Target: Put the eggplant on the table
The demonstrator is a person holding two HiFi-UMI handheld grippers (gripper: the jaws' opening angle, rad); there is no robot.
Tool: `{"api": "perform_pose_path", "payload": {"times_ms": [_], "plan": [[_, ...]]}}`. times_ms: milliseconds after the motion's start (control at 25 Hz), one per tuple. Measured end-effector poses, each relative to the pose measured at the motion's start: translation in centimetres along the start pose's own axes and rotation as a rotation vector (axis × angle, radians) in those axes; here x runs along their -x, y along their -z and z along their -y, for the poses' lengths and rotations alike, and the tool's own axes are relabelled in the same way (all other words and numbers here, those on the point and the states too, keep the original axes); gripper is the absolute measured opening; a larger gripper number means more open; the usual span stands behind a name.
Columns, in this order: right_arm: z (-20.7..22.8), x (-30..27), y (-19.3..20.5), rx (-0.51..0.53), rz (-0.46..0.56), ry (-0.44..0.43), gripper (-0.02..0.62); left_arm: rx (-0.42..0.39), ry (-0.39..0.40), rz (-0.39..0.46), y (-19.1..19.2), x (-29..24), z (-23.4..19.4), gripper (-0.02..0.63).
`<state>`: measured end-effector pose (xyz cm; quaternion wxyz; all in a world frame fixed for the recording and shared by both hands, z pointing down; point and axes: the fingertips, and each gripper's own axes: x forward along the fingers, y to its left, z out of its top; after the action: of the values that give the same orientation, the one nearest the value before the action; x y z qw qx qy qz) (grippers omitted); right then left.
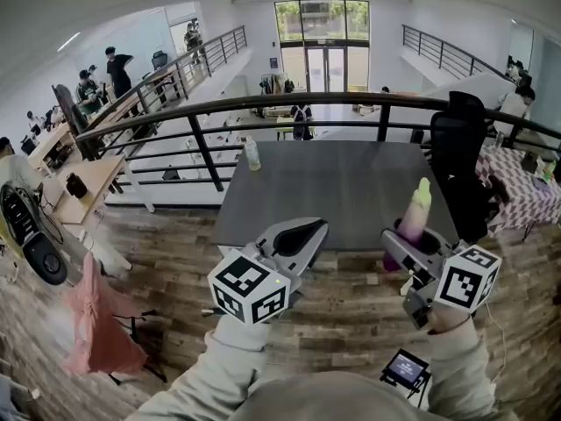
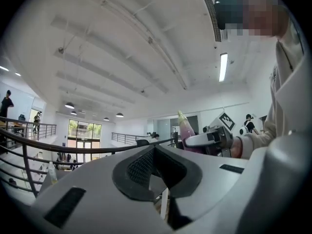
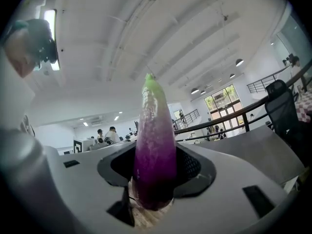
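There is one eggplant [image 3: 155, 150], and the right gripper [image 1: 408, 246] is pinching it by its lower end, its jaws pressing on both sides. The eggplant is standing upright, deep purple at the bottom, fading through pale pink to a light green tip at the top. In the head view it is sitting right of centre, in front of the near right edge of the single grey table [image 1: 351, 182], not resting on it. There are two grippers. The left gripper [image 1: 302, 235] is hovering lower centre of the frame with its jaws pressed together and nothing between them. One clear bottle [image 1: 252, 154] is standing at the table's far left corner, and one black chair [image 1: 460, 143] is standing at its right side.
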<state>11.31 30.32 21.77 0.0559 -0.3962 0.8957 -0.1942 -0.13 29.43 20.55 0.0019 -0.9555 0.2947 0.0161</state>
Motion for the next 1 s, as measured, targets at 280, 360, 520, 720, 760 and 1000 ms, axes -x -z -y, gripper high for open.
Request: {"api": "perform_pose_path", "payload": {"times_ms": [280, 360, 520, 720, 760, 1000], "plan": [[0.7, 0.9, 0.3, -0.029, -0.003, -0.006, 0.213, -0.018, -0.014, 0.005, -0.1, -0.4, 0.4, 0.006], [1.1, 1.3, 0.4, -0.026, -0.007, -0.004, 0.213, -0.028, -0.017, 0.003, -0.2, -0.8, 0.7, 0.006], [2.8, 2.8, 0.8, -0.026, -0.018, 0.007, 0.213, -0.025, 0.005, 0.001, -0.5, -2.6, 2.0, 0.006], [5.3, 5.0, 0.6, -0.037, 0.005, 0.020, 0.213, 0.054, 0.024, 0.021, 0.0, -5.1, 3.0, 0.006], [5.5, 5.4, 0.4, -0.034, 0.010, 0.022, 0.213, 0.082, 0.030, 0.028, 0.0, -5.4, 3.1, 0.006], [6.9, 6.7, -1.0, -0.029, 0.031, 0.011, 0.213, 0.099, 0.068, 0.011, 0.2, -7.4, 4.3, 0.006]]}}
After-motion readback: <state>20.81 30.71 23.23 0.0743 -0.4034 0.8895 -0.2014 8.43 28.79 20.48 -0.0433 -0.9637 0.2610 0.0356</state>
